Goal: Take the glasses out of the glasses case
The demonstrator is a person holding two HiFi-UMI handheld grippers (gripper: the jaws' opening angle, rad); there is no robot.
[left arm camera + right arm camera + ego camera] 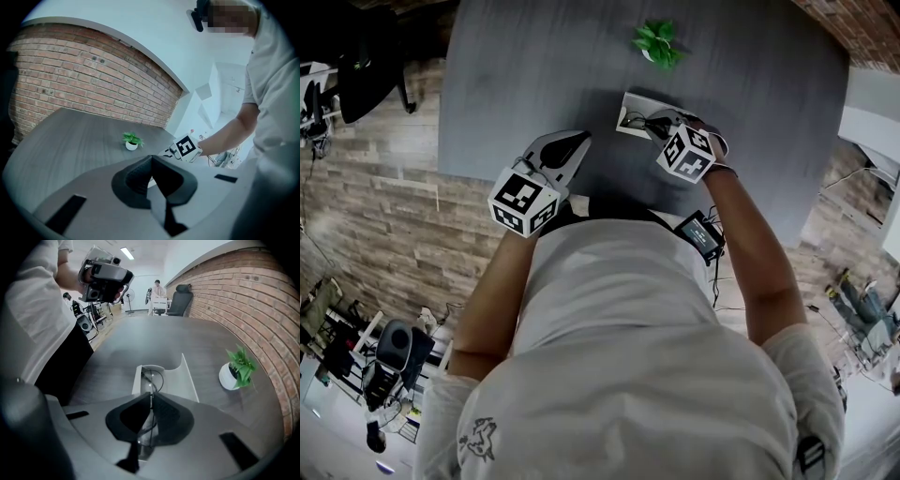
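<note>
My right gripper hides, behind its jaws, the near half of the glasses and the six-o'clock end of the glasses case; from the head view the glasses are too small to tell.

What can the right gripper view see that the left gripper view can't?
Only the right gripper view shows the glasses in the case, pinched by the right tongs, and a chair. Only the left gripper view shows the right marker cube. Both show the table, the plant and the brick wall.
</note>
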